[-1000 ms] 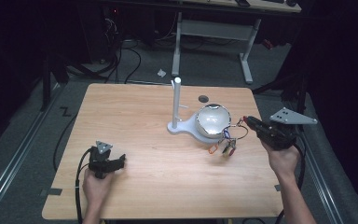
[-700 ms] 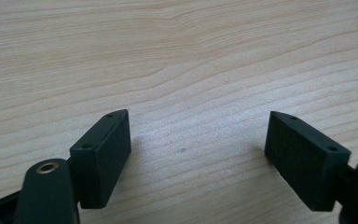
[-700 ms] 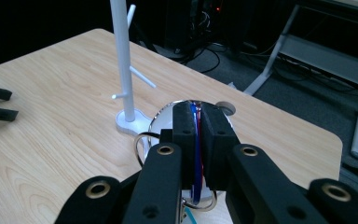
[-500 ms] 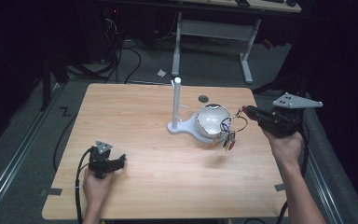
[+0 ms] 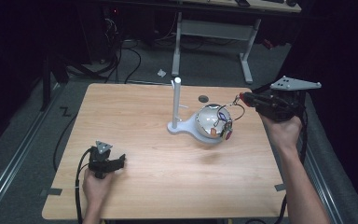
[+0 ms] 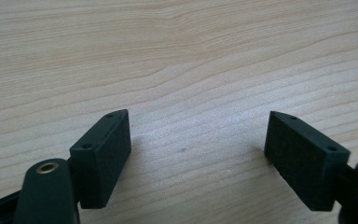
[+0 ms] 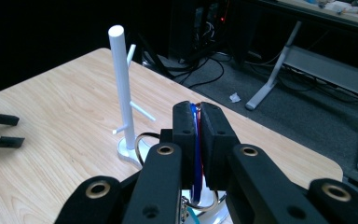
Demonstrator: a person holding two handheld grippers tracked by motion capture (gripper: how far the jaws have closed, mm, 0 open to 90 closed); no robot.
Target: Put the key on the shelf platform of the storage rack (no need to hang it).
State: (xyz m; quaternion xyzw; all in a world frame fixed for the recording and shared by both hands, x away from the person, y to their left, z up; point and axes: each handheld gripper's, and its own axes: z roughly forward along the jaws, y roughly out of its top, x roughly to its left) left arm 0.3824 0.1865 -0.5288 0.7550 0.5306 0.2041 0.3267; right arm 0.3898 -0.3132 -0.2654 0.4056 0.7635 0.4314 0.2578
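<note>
A white peg stand rises from a base joined to a round white dish at the table's middle right. My right gripper is raised to the right of the dish, shut on a thin blue tab of a keyring bunch. The bunch's metal rings and coloured tags dangle in front of the dish. In the right gripper view the stand is ahead and to the left, with short pegs on its sides. My left gripper rests near the front left of the table, jaws open over bare wood.
The wooden table has a small dark round hole near its far edge. Beyond it stand a grey desk frame and cables on the floor. The left gripper's tips appear at the far left of the right gripper view.
My right gripper has risen and drawn back to the right, lifting the keyring bunch off the table so it hangs by the dish. The left gripper has stayed put.
</note>
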